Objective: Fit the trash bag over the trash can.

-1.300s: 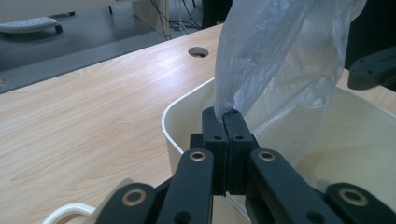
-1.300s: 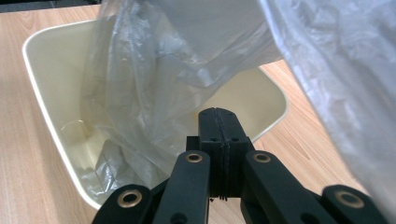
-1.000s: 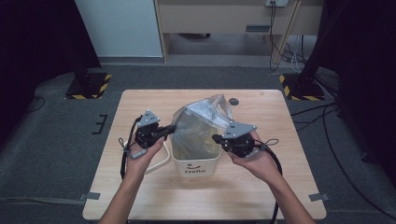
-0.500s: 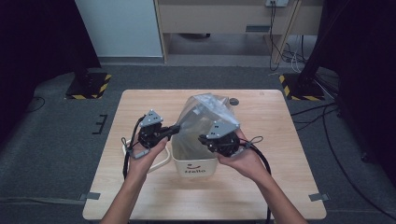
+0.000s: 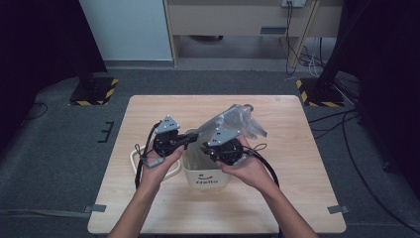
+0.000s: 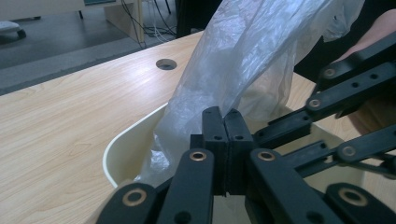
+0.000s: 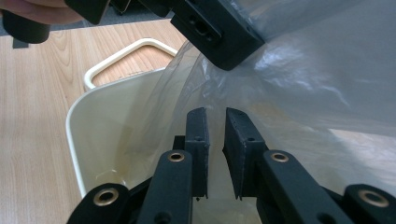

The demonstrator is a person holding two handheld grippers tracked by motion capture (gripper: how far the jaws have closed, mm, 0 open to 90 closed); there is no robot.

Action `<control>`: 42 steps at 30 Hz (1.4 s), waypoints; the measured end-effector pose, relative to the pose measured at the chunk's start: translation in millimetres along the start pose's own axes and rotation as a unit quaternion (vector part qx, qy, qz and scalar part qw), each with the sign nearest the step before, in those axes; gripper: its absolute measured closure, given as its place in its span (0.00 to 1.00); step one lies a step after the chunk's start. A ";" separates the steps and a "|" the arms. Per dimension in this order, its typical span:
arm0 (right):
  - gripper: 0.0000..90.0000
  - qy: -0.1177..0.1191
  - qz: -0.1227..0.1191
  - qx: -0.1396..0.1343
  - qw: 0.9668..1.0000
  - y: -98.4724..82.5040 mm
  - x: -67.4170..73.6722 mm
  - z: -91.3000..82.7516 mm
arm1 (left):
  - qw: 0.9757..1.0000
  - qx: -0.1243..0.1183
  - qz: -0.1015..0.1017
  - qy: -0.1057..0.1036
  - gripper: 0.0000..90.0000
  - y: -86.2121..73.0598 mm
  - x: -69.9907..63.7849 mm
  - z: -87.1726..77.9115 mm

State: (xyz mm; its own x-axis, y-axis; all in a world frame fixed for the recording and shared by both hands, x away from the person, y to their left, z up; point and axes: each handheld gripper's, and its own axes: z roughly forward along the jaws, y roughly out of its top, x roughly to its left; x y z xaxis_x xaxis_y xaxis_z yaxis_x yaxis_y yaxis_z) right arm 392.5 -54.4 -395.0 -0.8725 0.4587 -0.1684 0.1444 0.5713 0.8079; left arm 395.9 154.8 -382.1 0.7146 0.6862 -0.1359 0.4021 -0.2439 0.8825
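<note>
Landmark: the cream bin (image 5: 207, 171), standing near the middle of the wooden table (image 5: 148, 208), with "Hello" printed on the wall that faces you.

Bag: a clear plastic bag (image 5: 236, 119) sits partly inside the bin. Its lower part hangs down past the rim on the inside; its upper part rises out of the bin and leans away from you toward the far right. In the left gripper view the film (image 6: 261, 51) climbs steeply from the bin rim (image 6: 126, 135).

Left gripper (image 5: 192, 139): you hold it just above the bin's left rim. Its 2 jaws are pressed together pad to pad, and the film bunches right at their tips; it appears pinched there, at the rim.

Right gripper (image 5: 214, 147): you hold it over the bin's mouth, just right of the left gripper. Its 2 jaws have just been opening; a narrow gap stands between the pads in the right gripper view (image 7: 215, 140). The film lies behind and around the tips, but the pads do not press on it.

Beside the bin: a cream loop (image 5: 136, 153), the same colour as the bin, lies flat on the table against the bin's left side, under your left hand (image 5: 157, 163). Your right hand (image 5: 245, 166) is above the bin's right rim.
</note>
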 end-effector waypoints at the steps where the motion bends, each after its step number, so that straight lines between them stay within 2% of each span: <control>1: 0.88 0.001 0.002 0.000 1.000 0.0 -0.1 1.0 | 1.000 0.000 0.000 -0.001 1.00 0.2 -0.5 0.2; 10: 0.79 0.001 0.017 -0.008 1.000 0.9 -0.7 6.3 | 1.000 -0.003 0.000 -0.011 1.00 1.5 -4.4 1.3; 13: 0.79 0.002 0.023 -0.011 1.000 1.1 -2.0 8.6 | 1.000 -0.002 0.002 -0.015 1.00 1.6 -5.6 1.7; 16: 0.83 0.003 0.026 -0.009 1.000 1.2 -1.8 10.3 | 1.000 -0.002 0.002 -0.017 1.00 1.6 -6.8 1.7; 21: 0.99 0.000 0.023 -0.002 1.000 0.7 -1.8 11.5 | 1.000 0.000 0.004 -0.016 0.97 0.9 -6.7 0.9; 26: 1.00 -0.003 0.026 0.005 1.000 -0.7 -2.6 11.3 | 1.000 -0.004 0.010 -0.006 0.82 0.8 -6.8 0.0; 30: 1.00 -0.004 0.026 0.009 1.000 -0.9 -2.5 11.3 | 1.000 -0.010 0.014 -0.007 0.78 0.8 -7.5 -1.5; 33: 1.00 -0.006 0.024 0.013 1.000 -1.9 -2.5 11.8 | 1.000 -0.020 0.018 -0.014 0.81 2.0 -7.4 -4.3; 36: 1.00 -0.007 0.025 0.016 1.000 -2.8 -2.9 11.7 | 0.999 -0.024 0.020 -0.012 0.89 3.5 -5.6 -7.3; 42: 1.00 -0.006 0.025 0.015 1.000 -5.9 -2.7 8.1 | 1.000 -0.011 0.012 0.017 0.98 2.8 2.9 -10.6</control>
State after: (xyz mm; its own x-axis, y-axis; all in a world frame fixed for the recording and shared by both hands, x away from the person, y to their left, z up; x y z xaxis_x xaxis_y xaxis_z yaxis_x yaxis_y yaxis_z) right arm 397.7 -53.5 -403.8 -0.8583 0.4953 -0.1342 0.2027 0.5674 0.7981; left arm 393.1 163.4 -375.3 0.7038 0.7034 -0.0993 0.3722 -0.2460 0.8950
